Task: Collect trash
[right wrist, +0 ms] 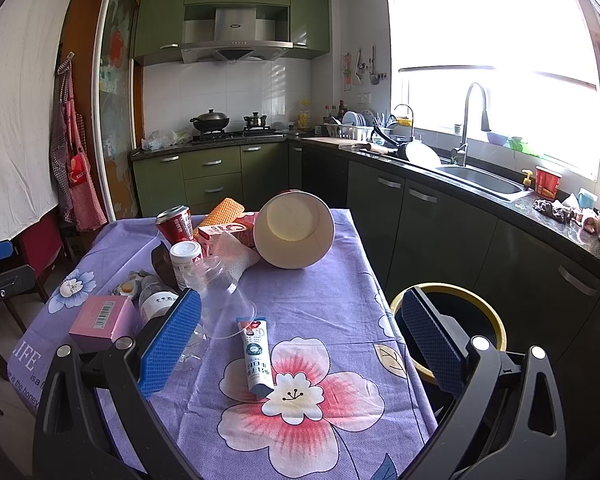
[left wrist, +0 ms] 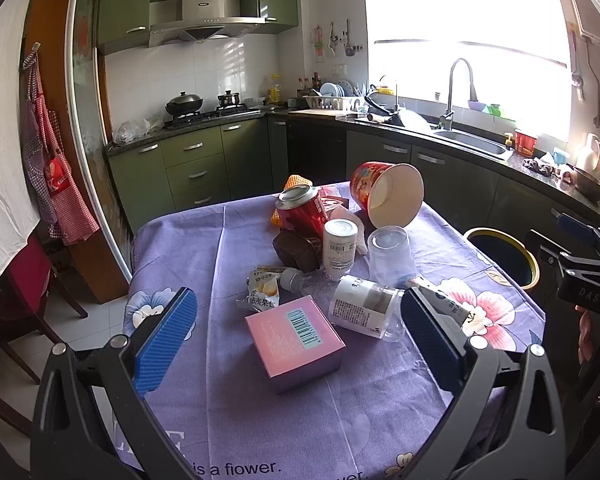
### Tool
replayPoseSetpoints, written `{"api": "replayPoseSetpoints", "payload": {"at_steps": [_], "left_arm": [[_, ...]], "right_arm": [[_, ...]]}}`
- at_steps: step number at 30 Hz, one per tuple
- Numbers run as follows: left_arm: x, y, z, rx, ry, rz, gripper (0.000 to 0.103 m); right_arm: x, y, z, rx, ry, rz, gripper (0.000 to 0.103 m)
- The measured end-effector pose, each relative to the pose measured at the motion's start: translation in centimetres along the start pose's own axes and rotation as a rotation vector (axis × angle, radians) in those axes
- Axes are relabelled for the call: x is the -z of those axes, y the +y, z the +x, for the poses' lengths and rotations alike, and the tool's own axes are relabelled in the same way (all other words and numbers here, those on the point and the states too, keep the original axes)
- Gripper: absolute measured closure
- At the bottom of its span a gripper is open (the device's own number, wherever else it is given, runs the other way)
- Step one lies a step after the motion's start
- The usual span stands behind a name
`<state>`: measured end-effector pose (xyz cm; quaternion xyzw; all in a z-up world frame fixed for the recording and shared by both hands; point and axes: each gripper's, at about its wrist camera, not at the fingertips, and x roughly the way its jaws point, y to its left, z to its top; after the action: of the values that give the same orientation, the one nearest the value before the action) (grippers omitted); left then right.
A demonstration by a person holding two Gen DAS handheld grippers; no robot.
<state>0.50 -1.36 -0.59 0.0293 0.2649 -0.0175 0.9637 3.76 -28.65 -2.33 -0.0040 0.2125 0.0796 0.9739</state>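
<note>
Trash lies on a table with a purple flowered cloth [left wrist: 204, 256]. In the left wrist view a pink box [left wrist: 294, 342] sits between the open fingers of my left gripper [left wrist: 298, 340], with a clear bottle [left wrist: 360, 306], a white can [left wrist: 339, 246], a red can [left wrist: 302, 210], a clear cup [left wrist: 392, 254] and a tipped paper bucket [left wrist: 388, 196] beyond. My right gripper [right wrist: 300, 344] is open and empty above a toothpaste tube [right wrist: 256, 356]. A black bin with a yellow rim [right wrist: 496, 320] stands right of the table; it also shows in the left wrist view [left wrist: 500, 254].
Green kitchen cabinets [left wrist: 196, 160] and a dark counter with a sink [left wrist: 472, 142] run behind and to the right. A chair [left wrist: 24, 280] stands at the table's left. A snack wrapper [left wrist: 262, 290] and a brown pouch [left wrist: 296, 250] lie among the trash.
</note>
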Motion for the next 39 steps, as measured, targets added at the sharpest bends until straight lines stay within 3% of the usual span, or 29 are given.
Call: {"api": "replayPoseSetpoints", "payload": {"at_steps": [13,20,24,27,34,38,39], "left_arm": [[-1.4,1.0,2.3,-0.001,0.019,0.001,0.006],[-5.1,4.9,7.7,-0.032,0.018,-0.024,0.006],[-7.0,7.3,12.0,-0.015,0.026,-0.06,0.006],[-8.1,8.3,15.1,-0.008,0.02,-0.071,0.006],[-8.2,8.8,21.1,-0.037,0.039,-0.078,0.006],[-7.1,9.1,23.1,-0.02,0.086,-0.086,0.006],[-6.9,9.0,23.5,-0.017,0.1,-0.082,0.006]], "right_arm": [[0.4,-0.2,2.0,-0.011,0.025,0.016,0.004],[-1.7,-2.7,6.9,-0.107,0.09,0.067,0.004],[-4.3,-5.1,11.9,-0.1,0.121,0.084,0.004],[-6.0,-6.1,17.3,-0.078,0.155,0.07,0.011],[-7.2,-5.3,29.5,-0.055,0.264,-0.022,0.038],[-7.4,-5.3,33.9,-0.024,0.293,-0.041,0.047],[-7.4,-5.4,34.8,-0.024,0.301,-0.041,0.055]]}}
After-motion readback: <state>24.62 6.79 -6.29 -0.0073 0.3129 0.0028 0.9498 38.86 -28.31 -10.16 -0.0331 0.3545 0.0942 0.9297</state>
